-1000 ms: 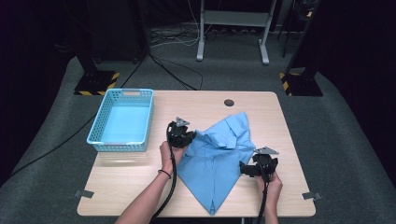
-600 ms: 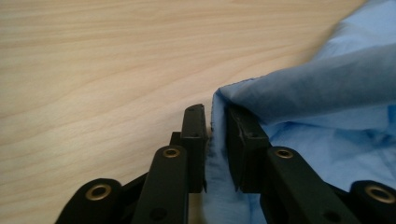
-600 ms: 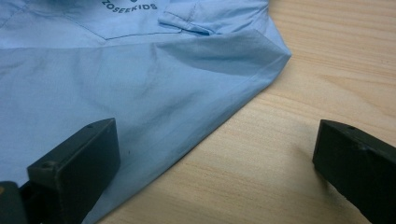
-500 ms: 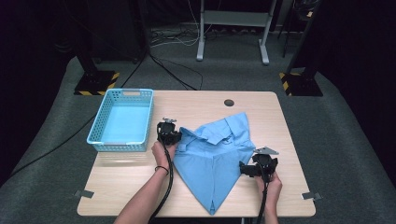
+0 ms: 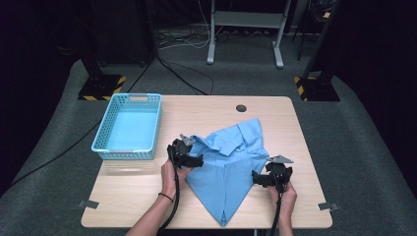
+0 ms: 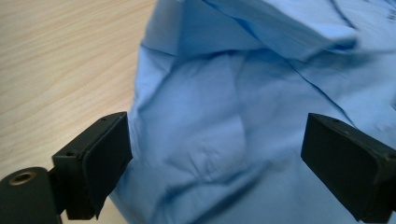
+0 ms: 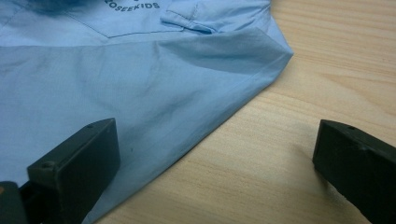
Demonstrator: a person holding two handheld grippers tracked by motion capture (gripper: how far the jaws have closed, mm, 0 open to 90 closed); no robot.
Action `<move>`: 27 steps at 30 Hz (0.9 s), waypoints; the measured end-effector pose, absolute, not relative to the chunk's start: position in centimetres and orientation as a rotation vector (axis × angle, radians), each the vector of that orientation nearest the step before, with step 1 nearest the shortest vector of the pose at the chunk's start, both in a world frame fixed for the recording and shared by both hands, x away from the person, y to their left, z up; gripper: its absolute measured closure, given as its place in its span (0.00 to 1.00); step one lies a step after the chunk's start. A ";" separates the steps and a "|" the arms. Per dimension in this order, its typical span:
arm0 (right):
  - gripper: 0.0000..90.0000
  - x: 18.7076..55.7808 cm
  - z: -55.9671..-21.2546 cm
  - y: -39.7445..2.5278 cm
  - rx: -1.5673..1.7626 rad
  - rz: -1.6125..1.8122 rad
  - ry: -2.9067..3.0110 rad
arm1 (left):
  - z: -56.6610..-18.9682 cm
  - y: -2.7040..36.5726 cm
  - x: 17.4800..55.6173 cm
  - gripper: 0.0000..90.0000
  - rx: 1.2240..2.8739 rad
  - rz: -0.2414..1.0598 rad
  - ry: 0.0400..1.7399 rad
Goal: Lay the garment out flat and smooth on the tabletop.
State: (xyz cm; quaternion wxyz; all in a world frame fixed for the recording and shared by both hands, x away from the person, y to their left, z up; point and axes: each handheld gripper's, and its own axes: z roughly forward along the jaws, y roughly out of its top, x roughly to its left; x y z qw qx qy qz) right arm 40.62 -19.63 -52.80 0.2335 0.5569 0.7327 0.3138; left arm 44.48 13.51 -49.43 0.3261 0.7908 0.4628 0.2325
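shirt (image 5: pixel 228 167) half-folded on counter (image 5: pixel 147 196), basket (image 5: pixel 129 125) beside it.
left gripper (image 6: pixel 215 163) and right gripper (image 7: pixel 215 163) both wide open, holding nothing; risk: shallow bite grabs one layer, fold slips.

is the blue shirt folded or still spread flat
Partly folded. The blue shirt has both sides turned in, so it tapers to a point at the near table edge; its collar end is rumpled.

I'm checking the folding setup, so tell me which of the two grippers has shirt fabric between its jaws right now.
The left gripper: blue shirt fabric spans its open jaws. The right gripper straddles mostly bare table.
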 end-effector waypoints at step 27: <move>0.03 39.5 -52.8 -19.3 1.489 0.881 2.042 | -52.8 11.9 39.5 0.00 2.174 0.420 0.984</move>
